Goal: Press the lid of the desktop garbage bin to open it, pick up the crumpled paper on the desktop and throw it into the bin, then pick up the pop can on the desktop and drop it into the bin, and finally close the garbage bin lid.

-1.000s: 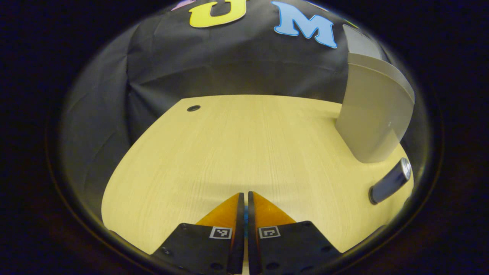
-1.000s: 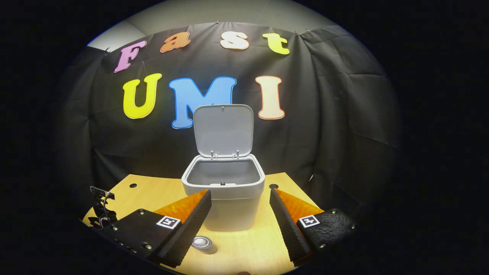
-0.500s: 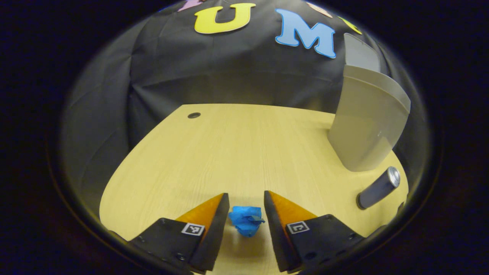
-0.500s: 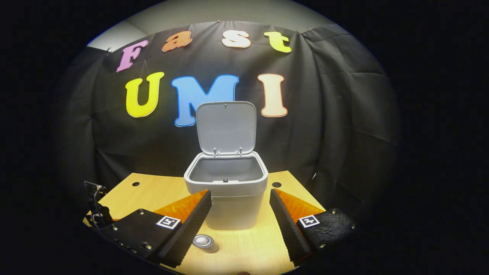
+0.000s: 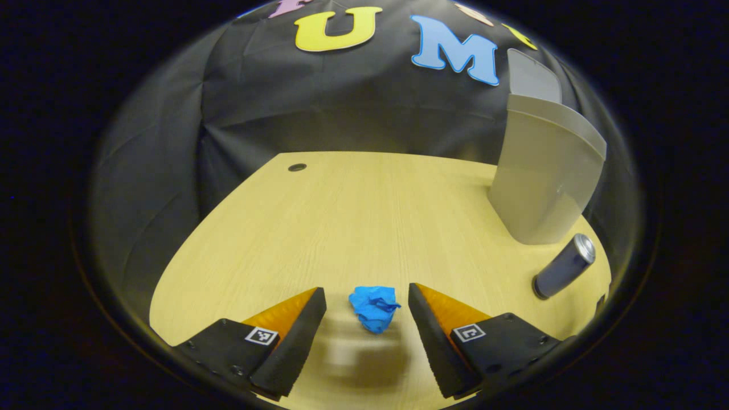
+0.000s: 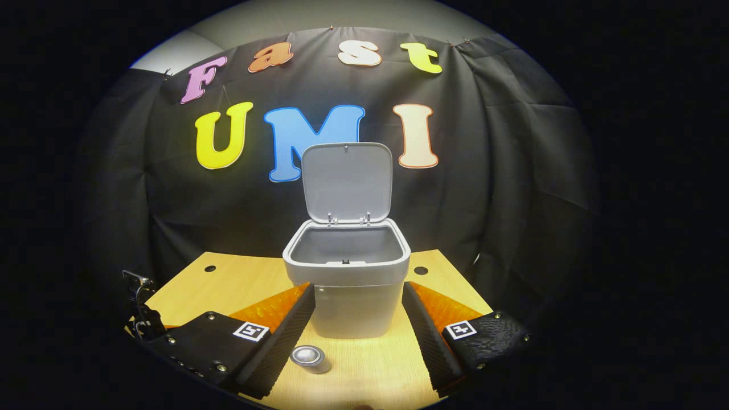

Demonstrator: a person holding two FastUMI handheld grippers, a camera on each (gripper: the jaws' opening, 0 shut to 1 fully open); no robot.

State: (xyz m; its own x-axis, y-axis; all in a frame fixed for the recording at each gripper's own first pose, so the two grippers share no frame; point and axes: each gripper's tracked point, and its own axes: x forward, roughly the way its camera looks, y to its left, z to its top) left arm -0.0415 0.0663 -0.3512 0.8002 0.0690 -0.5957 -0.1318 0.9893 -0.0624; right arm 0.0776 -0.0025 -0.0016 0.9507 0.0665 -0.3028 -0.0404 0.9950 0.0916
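light: dim booth, warm glow on the desk (image 5: pixel 353 228)
blur: smeared shadow under the crumpled paper (image 5: pixel 374 307)
edges: heavy fisheye bending

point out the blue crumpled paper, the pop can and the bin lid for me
crumpled paper (image 5: pixel 374 307), left gripper view, middle of the wad.
pop can (image 5: pixel 564 266), left gripper view, its side wall.
bin lid (image 6: pixel 347 181), right gripper view, its inner face.

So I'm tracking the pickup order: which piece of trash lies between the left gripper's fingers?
The blue crumpled paper, on the table between the open fingers. The can lies off by the bin.
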